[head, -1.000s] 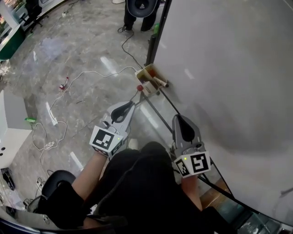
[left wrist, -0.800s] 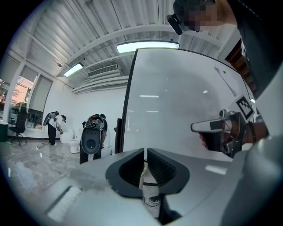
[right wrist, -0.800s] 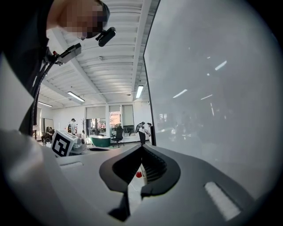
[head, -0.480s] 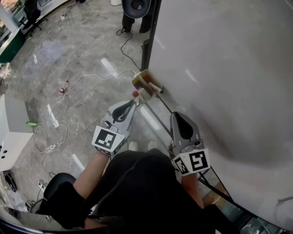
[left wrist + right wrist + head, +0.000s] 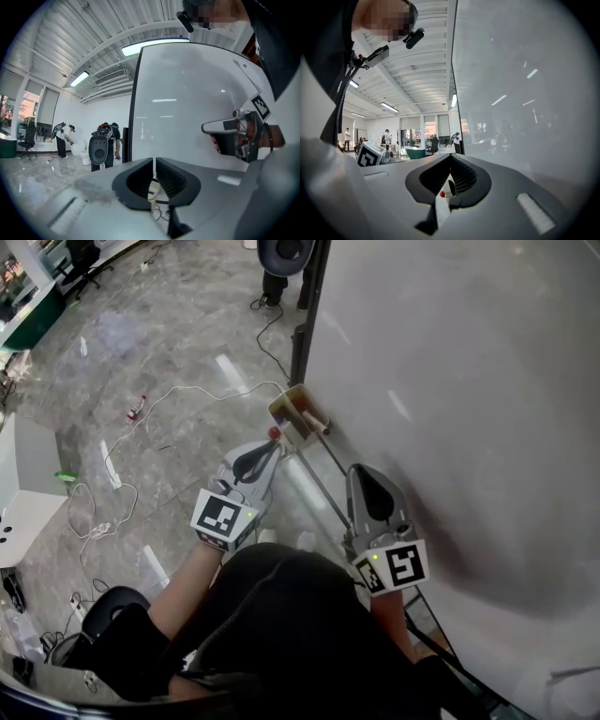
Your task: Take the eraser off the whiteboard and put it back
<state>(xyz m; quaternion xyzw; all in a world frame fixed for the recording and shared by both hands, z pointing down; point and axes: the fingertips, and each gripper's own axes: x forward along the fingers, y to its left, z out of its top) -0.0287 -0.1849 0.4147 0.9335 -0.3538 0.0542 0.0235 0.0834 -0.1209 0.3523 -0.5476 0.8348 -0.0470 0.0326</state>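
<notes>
The whiteboard [image 5: 469,381] fills the right of the head view and stands upright ahead in both gripper views. At its lower left corner hangs a small wooden tray [image 5: 298,412] with a pale block-like thing in it; I cannot tell whether that is the eraser. A small red ball [image 5: 275,432] sits just below the tray. My left gripper [image 5: 273,443] is shut and empty, its tips close under the tray; its jaws [image 5: 154,162] nearly touch. My right gripper [image 5: 360,472] is held level beside the board's lower edge, shut on nothing [image 5: 450,158].
The board's metal stand bars [image 5: 319,482] run along the floor between the grippers. White cables [image 5: 178,395] trail over the grey floor at left. A white cabinet [image 5: 21,486] stands far left. A person with a dark round device [image 5: 289,253] is beyond the board.
Both grippers have edged forward along the foot of the board, and the left tips are now nearer the wooden tray. Both stay shut.
</notes>
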